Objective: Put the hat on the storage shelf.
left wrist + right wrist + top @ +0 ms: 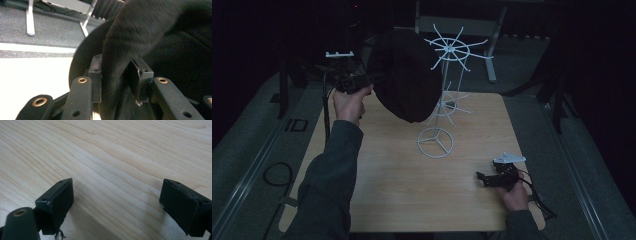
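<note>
Left gripper [115, 75] had its jaws part-way apart with a fold of the black felt hat [404, 75] filling the gap between them; whether the pads pressed on it could not be told. At the upper middle of the high view, the hat hung tilted against the upper spokes of the white wire hat stand [451, 49]. The step in hand looked like hanging the hat on the stand. The next move probably called for letting go cleanly and backing off toward the upper left of the frame without dragging the brim. Right gripper [482, 179] rested wide and empty at the lower right. The pale wooden table [387, 190] lay bare from its lower edge up to the stand's ring base, giving ample room. The thin spokes could snag.
</note>
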`<state>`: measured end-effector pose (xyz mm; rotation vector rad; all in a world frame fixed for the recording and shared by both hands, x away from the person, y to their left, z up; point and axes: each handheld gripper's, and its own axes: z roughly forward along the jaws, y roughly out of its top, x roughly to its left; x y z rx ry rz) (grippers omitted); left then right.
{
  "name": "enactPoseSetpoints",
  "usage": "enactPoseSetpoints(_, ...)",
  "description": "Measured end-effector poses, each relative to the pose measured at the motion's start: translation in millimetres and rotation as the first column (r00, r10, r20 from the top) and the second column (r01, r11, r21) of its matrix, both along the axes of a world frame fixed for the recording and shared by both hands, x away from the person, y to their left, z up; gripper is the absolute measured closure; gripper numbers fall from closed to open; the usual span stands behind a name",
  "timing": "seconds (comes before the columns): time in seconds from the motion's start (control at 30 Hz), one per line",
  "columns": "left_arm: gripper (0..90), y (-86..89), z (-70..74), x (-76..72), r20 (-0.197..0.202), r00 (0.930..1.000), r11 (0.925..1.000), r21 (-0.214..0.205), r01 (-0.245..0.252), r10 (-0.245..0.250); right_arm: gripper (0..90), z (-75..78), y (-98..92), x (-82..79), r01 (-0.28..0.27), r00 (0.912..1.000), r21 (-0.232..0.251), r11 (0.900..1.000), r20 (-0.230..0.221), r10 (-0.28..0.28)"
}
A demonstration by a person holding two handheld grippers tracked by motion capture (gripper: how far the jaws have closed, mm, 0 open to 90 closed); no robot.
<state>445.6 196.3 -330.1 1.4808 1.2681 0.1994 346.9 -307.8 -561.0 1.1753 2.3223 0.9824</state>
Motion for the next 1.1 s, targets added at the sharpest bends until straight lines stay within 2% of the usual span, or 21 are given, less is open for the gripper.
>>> enactPoseSetpoints(0.17,63.7,-1.1,-0.4,0.6,-0.008,0.9999,0.9999,0.013,0.009,-0.009,12.0,0.0,-0.1,0.0,-0.001,1.0000,-0.001,1.0000,0.000,0.001)
enactPoseSetpoints(0.43,51.6,2.2,1.1,-0.7,-0.006,0.9998,0.9997,0.018,0.017,-0.017,12.0,0.0,-0.1,0.0,-0.001,1.0000,-0.001,1.0000,0.000,0.001)
enactPoseSetpoints(0.73,45.1,3.1,0.6,-1.6,-0.003,0.9999,0.9984,0.054,0.016,-0.016,12.0,0.1,-0.1,0.0,-0.001,1.0000,-0.002,1.0000,0.000,0.001)
enactPoseSetpoints(0.9,44.7,2.8,0.2,-2.5,-0.002,0.9999,0.9960,0.088,0.017,-0.017,12.0,0.0,-0.2,0.1,-0.002,1.0000,-0.002,1.0000,0.002,0.002)
enactPoseSetpoints(1.0,44.9,1.5,0.2,-4.0,0.016,0.9997,0.9916,0.128,0.019,-0.021,12.0,0.0,-0.2,0.1,-0.002,1.0000,-0.001,1.0000,0.002,0.002)
enactPoseSetpoints(1.1,45.0,0.5,0.5,-5.4,0.023,0.9995,0.9889,0.147,0.019,-0.022,12.0,0.0,-0.2,0.1,-0.002,1.0000,-0.001,1.0000,0.001,0.002)
